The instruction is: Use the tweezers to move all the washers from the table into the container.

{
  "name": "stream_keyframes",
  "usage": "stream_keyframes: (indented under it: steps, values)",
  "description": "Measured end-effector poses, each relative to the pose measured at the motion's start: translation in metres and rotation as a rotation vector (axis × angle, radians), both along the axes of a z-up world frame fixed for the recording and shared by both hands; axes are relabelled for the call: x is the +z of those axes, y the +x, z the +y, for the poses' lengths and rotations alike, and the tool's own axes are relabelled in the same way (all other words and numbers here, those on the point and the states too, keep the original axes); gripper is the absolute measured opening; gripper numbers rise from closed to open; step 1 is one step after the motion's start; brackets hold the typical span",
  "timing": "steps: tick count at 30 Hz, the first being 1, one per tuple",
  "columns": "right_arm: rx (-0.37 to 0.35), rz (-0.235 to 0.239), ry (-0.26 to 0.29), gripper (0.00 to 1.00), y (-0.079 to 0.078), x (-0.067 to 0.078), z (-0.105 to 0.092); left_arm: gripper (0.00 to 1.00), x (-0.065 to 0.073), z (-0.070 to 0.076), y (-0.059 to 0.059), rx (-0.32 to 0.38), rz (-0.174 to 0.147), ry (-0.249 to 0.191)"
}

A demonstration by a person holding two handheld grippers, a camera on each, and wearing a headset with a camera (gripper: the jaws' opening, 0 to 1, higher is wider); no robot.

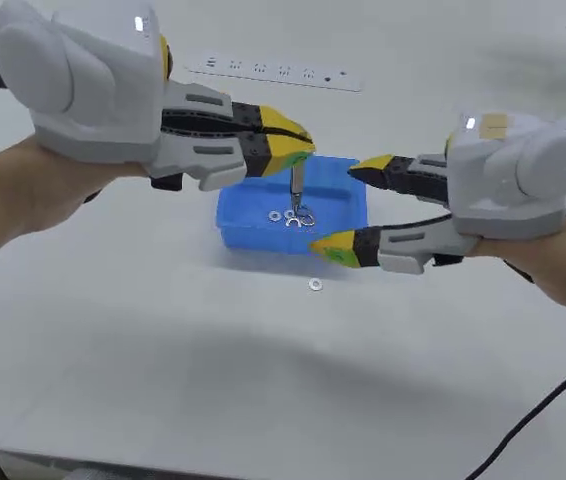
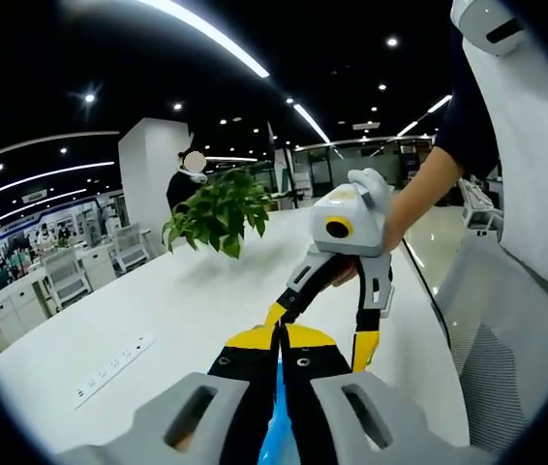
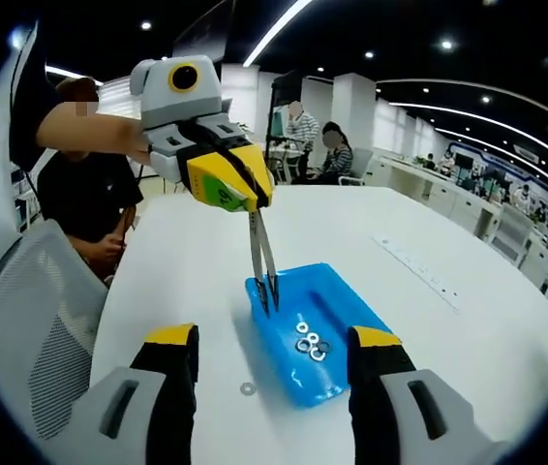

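- The blue container (image 1: 235, 228) sits out on the white table (image 1: 163, 350), well away from its edges, and a small cluster of washers (image 1: 294, 217) lies in the middle of its floor.
- From the right gripper view those washers look bunched together, touching or nearly so; I can't get a sure count.
- One loose washer (image 1: 315, 285) lies flat on the table just outside the container's near wall, on the side of the person's edge.
- The left gripper (image 1: 295, 150) has its yellow-tipped fingers pressed together on the top of the tweezers (image 1: 297, 190), which hang nearly upright with their points down inside the container, by the cluster. I can't tell whether they hold a washer.
- The right gripper (image 1: 341, 207) hovers at the container's right end with its fingers spread wide, nothing between them.
- A white power strip (image 1: 273, 72) lies toward the far edge of the table.
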State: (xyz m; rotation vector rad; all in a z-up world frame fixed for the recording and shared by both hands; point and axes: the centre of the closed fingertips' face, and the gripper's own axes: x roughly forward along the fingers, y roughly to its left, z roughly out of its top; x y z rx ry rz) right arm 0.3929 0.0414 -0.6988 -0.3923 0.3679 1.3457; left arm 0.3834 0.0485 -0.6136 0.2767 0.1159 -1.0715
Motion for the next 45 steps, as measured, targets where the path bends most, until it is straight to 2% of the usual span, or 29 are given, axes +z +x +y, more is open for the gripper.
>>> stream_keyframes:
  steps: [4,7,10,16,21,26,32,36,45]
  values:
    - [-0.007,0.029,-0.006,0.72,-0.019,-0.009,-0.019,0.04,-0.001,-0.009,-0.01,-0.021,-0.012,-0.013]
    - [-0.021,0.045,-0.003,0.75,-0.025,-0.014,-0.028,0.04,-0.003,-0.012,-0.015,-0.035,-0.034,-0.025]
    - [-0.046,0.074,0.004,0.79,-0.032,-0.019,-0.036,0.04,-0.007,-0.013,-0.016,-0.038,-0.026,-0.038]
    - [-0.045,0.07,-0.019,0.85,-0.04,-0.027,-0.047,0.04,-0.022,-0.015,-0.022,-0.055,-0.003,-0.024]
    - [-0.03,0.102,0.026,0.95,-0.049,-0.022,-0.041,0.04,-0.032,-0.017,-0.027,-0.073,0.004,-0.008]
    - [-0.003,0.108,0.003,1.0,-0.059,-0.026,-0.037,0.04,-0.042,-0.019,-0.028,-0.078,0.004,0.003]
    - [0.029,0.128,-0.054,1.0,-0.073,-0.045,-0.042,0.04,-0.055,-0.019,-0.027,-0.079,0.022,0.004]
    - [0.012,0.147,-0.047,1.0,-0.075,-0.051,-0.045,0.04,-0.059,-0.02,-0.03,-0.092,0.015,0.012]
    - [-0.012,0.181,-0.034,0.99,-0.077,-0.059,-0.047,0.04,-0.072,-0.025,-0.022,-0.092,0.041,0.005]
